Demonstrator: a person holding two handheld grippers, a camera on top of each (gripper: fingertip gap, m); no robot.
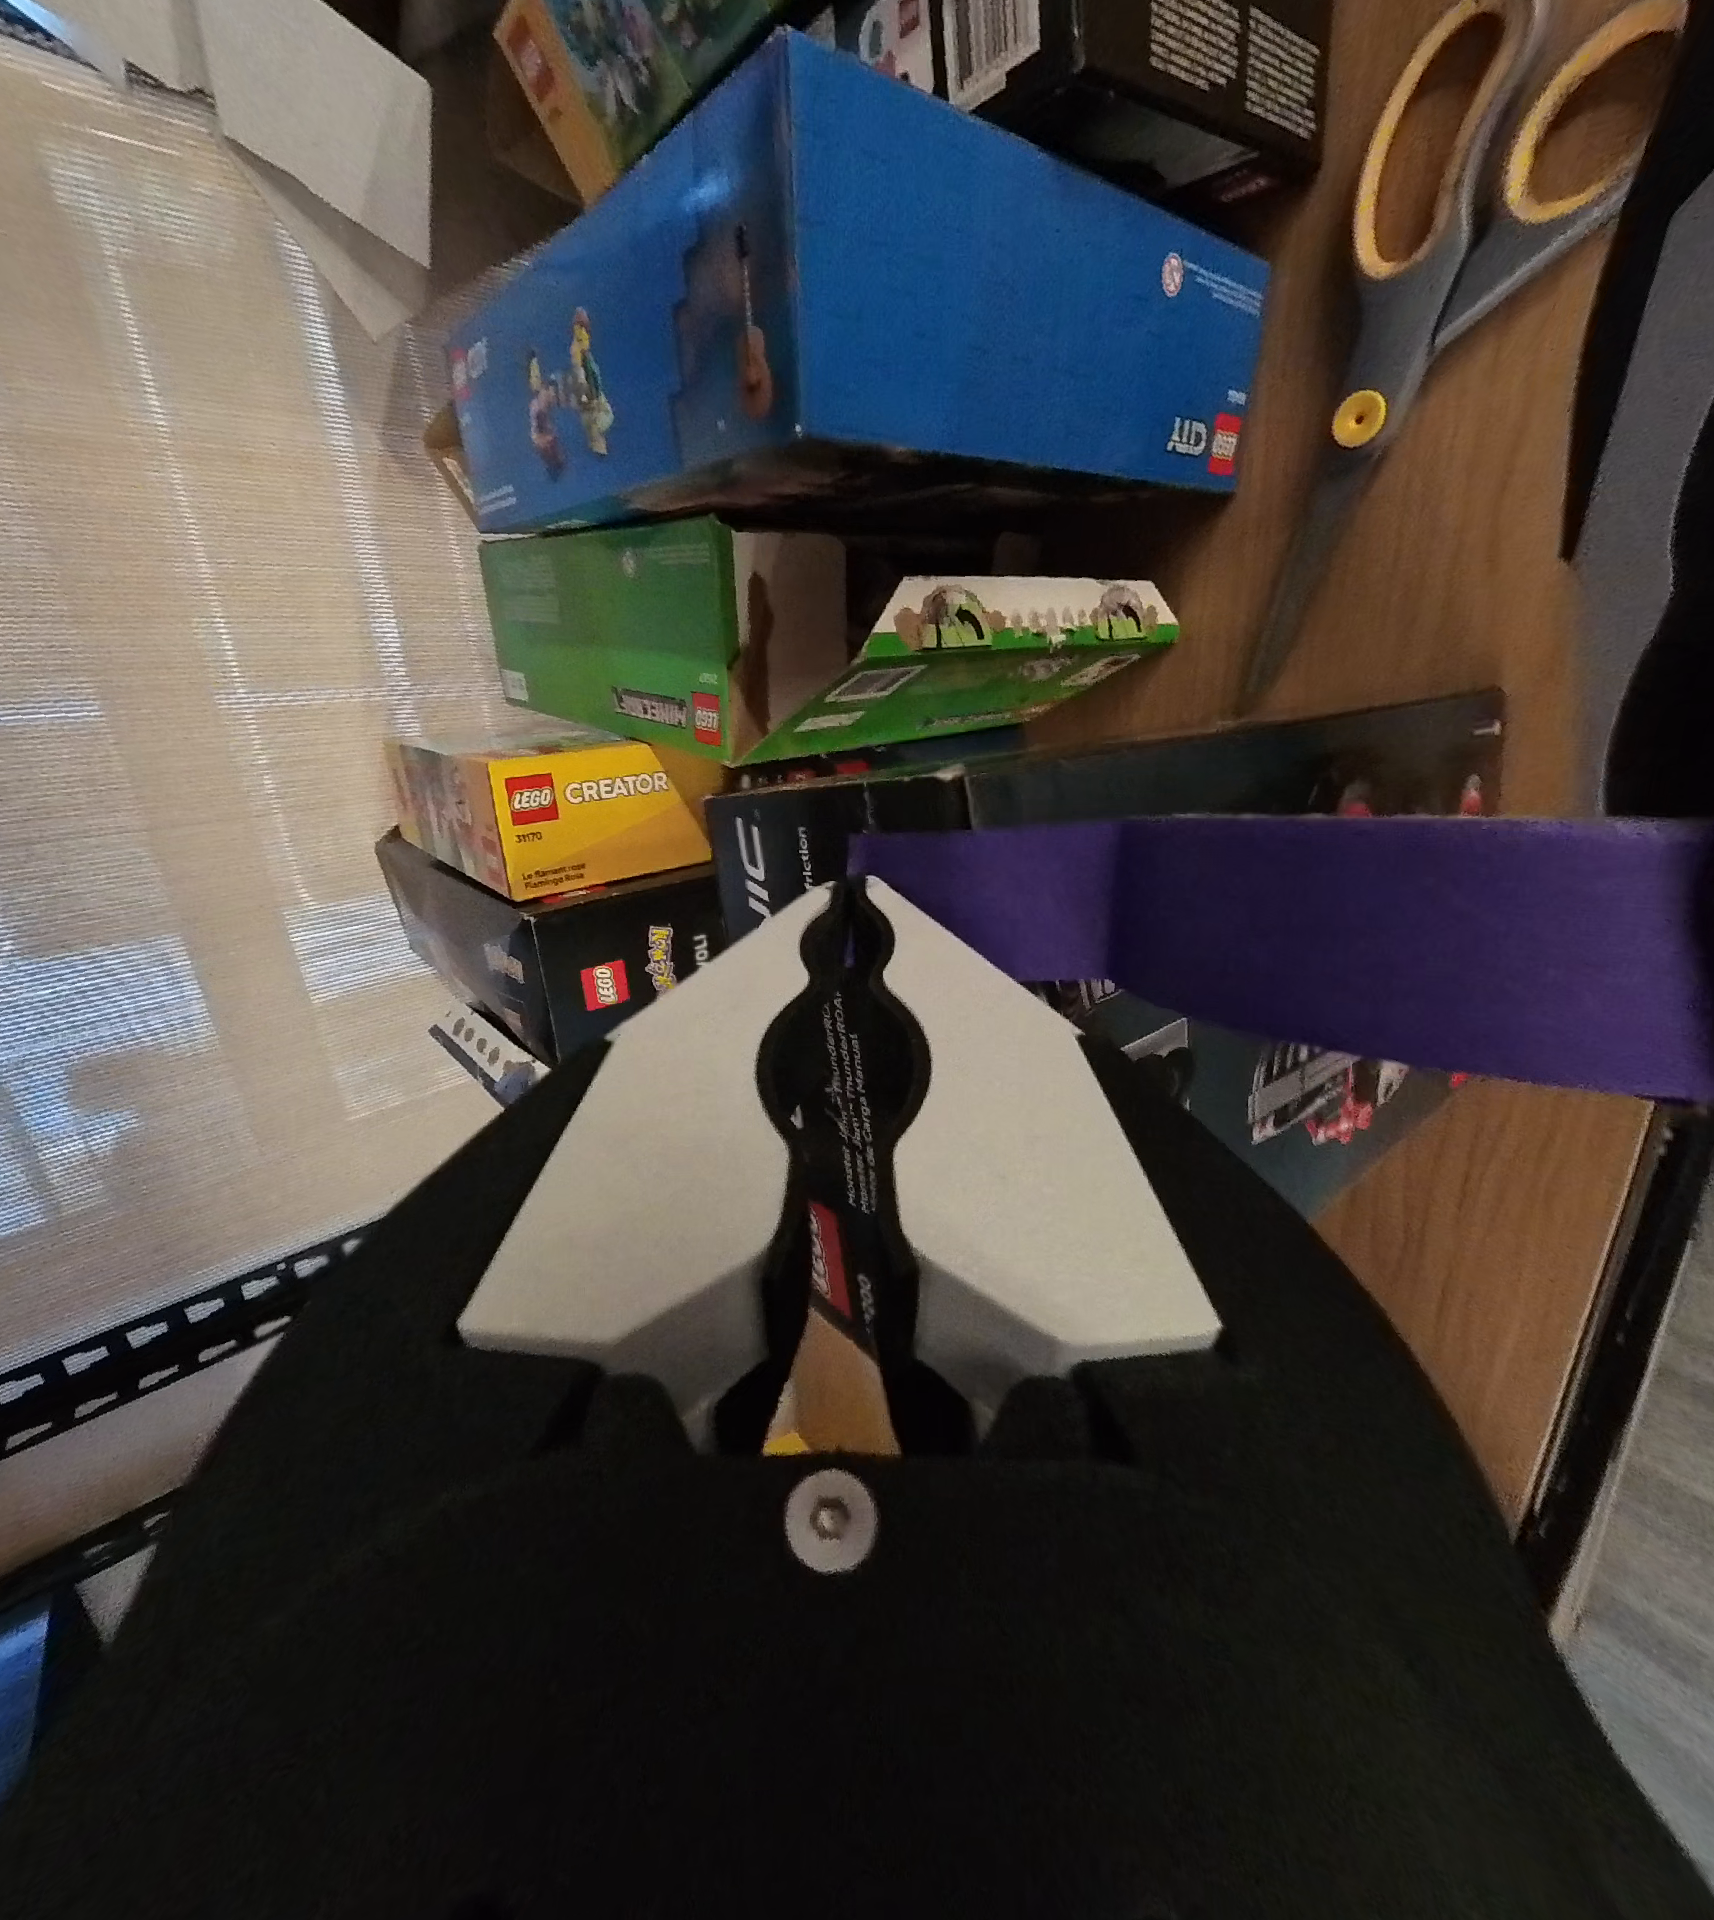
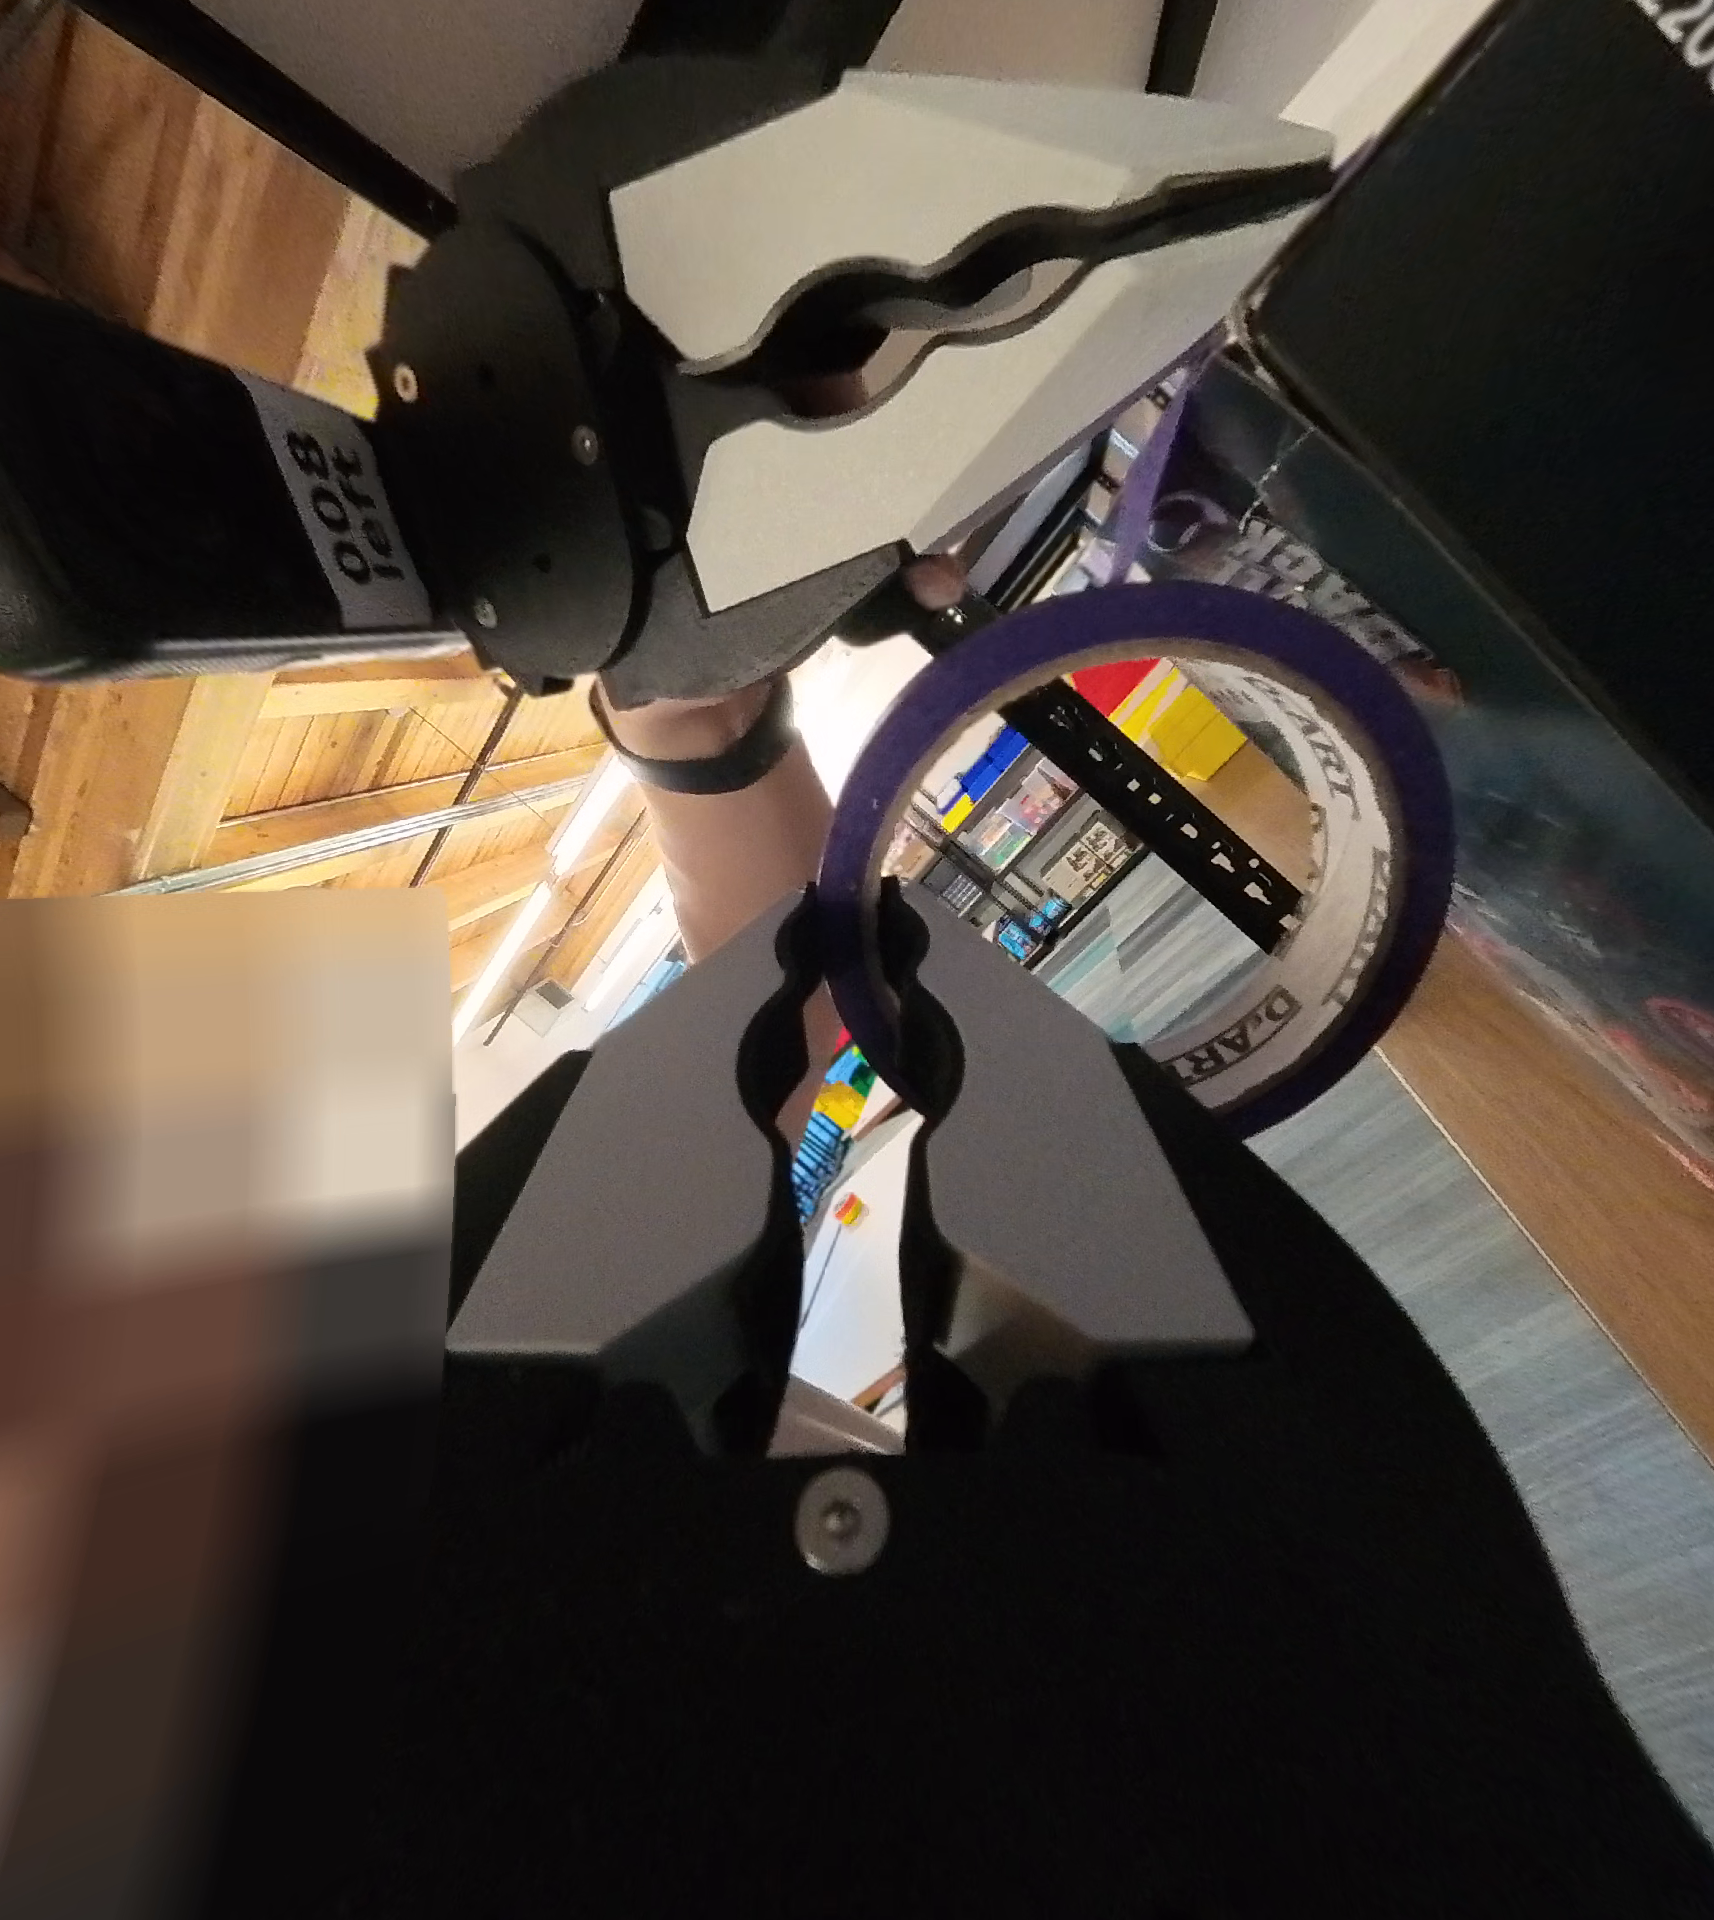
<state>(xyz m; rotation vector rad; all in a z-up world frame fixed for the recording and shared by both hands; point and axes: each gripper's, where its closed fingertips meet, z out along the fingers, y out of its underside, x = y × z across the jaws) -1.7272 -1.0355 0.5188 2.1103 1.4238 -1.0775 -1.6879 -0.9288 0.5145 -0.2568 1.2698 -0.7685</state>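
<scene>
The left gripper [image 1: 853,894] has its white fingers [image 1: 687,1122] pinched together at the tips on the free end of a strip of purple tape [image 1: 1352,935], which runs taut off to the right, crossing above a dark toy box [image 1: 1196,779] that lies flat on the wooden table [image 1: 1455,1247]. The other end of the strip meets the grey finger of the other gripper at the right edge of that view. Seen from the right wrist, the right gripper [image 2: 848,899] is clenched on the rim of the purple tape roll [image 2: 1393,883]: one finger sits outside the ring and the other reaches inside its white cardboard core, so the roll hangs in the air just beside the dark box. From there the left gripper shows up top, its fingers closed, with a black handle bearing a small label and a person's forearm behind it wearing a dark wristband [image 2: 702,764]. Beyond the left gripper, boxes are piled on the table: a blue box [image 1: 936,312] on top, a green box [image 1: 614,623] with its flap open below it, then a yellow box [image 1: 572,810] resting on a black box [image 1: 562,966]. A pair of scissors [image 1: 1393,343] with grey and yellow handles lies on the wood near the blue box, well apart from the tape. A pale window blind [image 1: 105,675] fills the left side behind the pile.
</scene>
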